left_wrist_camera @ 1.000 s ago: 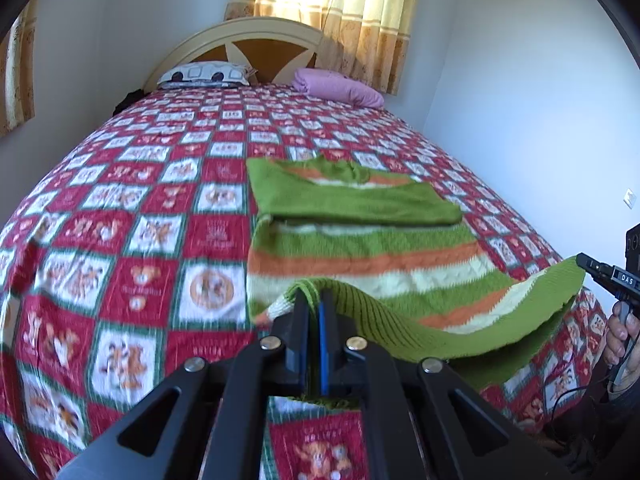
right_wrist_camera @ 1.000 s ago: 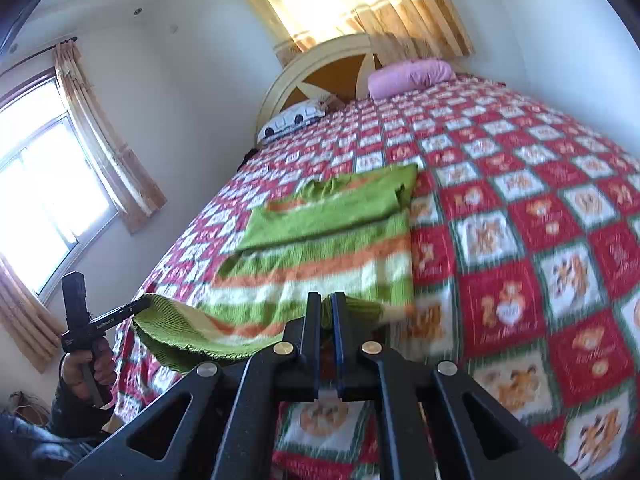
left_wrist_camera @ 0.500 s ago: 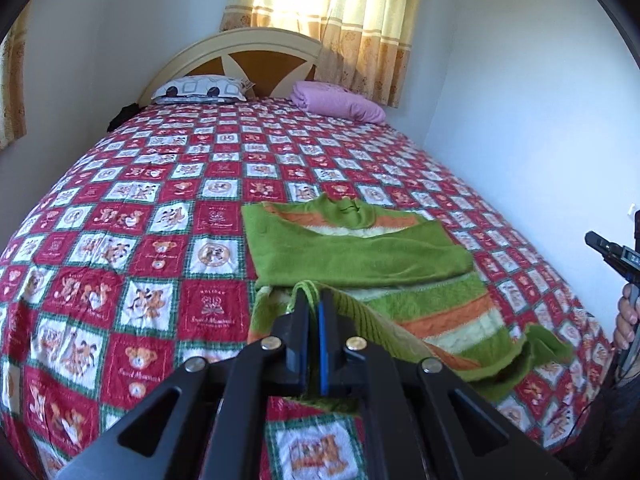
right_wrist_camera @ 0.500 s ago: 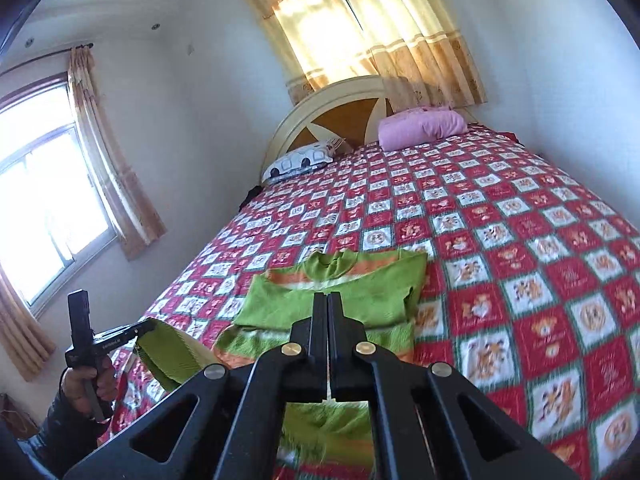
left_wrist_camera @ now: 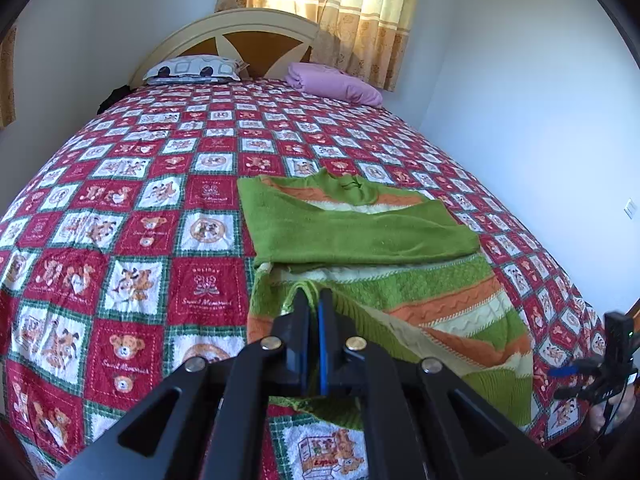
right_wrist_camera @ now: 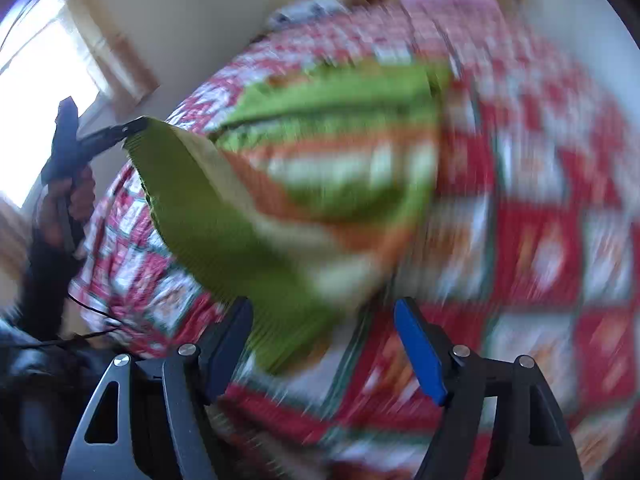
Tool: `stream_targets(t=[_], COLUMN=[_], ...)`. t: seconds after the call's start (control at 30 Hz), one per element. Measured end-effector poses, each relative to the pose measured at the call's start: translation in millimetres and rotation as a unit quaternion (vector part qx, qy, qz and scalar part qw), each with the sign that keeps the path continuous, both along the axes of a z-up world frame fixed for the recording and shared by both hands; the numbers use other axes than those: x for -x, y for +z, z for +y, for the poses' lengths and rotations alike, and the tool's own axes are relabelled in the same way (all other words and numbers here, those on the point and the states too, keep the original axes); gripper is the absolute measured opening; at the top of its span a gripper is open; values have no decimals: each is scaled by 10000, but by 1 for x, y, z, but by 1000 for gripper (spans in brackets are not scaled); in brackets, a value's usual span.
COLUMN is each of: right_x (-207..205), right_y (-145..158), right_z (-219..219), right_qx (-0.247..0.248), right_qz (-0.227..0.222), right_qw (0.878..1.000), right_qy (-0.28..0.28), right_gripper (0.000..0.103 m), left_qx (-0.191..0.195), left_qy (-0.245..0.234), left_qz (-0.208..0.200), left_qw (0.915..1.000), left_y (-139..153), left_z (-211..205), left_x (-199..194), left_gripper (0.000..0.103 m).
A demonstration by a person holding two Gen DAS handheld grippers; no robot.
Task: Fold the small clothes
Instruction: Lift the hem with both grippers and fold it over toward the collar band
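Note:
A green sweater (left_wrist_camera: 360,236) with orange and cream stripes lies on the bed, its sleeves folded across the chest. My left gripper (left_wrist_camera: 314,300) is shut on the ribbed hem's left corner, held above the lower stripes; in the right wrist view the left gripper (right_wrist_camera: 134,130) holds that hem (right_wrist_camera: 192,208) taut. My right gripper (right_wrist_camera: 324,316) has its jaws opening, blue pads (right_wrist_camera: 416,344) well apart. The loose hem end hangs between them, untouched by the pads. That view is heavily blurred. From the left wrist view the right gripper (left_wrist_camera: 558,382) sits low at the bed's right edge.
A red and white patchwork bedspread (left_wrist_camera: 140,248) covers the bed. A patterned pillow (left_wrist_camera: 192,68) and a pink pillow (left_wrist_camera: 336,84) lie by the headboard. A white wall (left_wrist_camera: 540,140) runs close along the right side. A hand (right_wrist_camera: 76,196) grips the left tool.
The right gripper let go of the hem's right corner, rose, then dipped toward the bed and spread its jaws. The left gripper carried its corner farther over the sweater toward the headboard.

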State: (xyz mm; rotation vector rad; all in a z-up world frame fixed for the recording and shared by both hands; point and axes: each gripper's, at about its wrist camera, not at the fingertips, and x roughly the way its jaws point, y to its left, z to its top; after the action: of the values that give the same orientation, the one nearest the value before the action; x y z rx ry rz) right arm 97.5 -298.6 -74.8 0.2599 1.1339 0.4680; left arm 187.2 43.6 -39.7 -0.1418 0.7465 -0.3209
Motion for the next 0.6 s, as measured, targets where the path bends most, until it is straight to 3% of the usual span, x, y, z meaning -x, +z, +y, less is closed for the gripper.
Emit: stream_targets(t=[0.13, 0.27, 0.3, 0.4, 0.5, 0.6], right_x=[8, -1, -3, -6, -1, -5], right_y=[-19, -33, -36, -35, -11, 30], right_z=[0, 13, 16, 22, 17, -7], right_qx=[-703, -843, -827, -634, -739, -1123], right_qz=[322, 428, 394, 361, -42, -641], right_qw=[9967, 9952, 9955, 9971, 9971, 9905], right_qy=[-236, -250, -252, -216, -160, -465], right_gripper=[71, 56, 49, 5, 3, 3], left_qx=[41, 76, 62, 71, 118, 142], left_qy=[19, 46, 48, 58, 71, 69], left_qz=[38, 93, 107, 152, 127, 68], left_qw=[10000, 9999, 9999, 9998, 9998, 9999], left_y=[-5, -11, -13, -17, -15, -8], left_z=[0, 4, 4, 8, 13, 15], left_x=[1, 0, 1, 4, 8, 8], left_gripper=[4, 4, 4, 4, 4, 4])
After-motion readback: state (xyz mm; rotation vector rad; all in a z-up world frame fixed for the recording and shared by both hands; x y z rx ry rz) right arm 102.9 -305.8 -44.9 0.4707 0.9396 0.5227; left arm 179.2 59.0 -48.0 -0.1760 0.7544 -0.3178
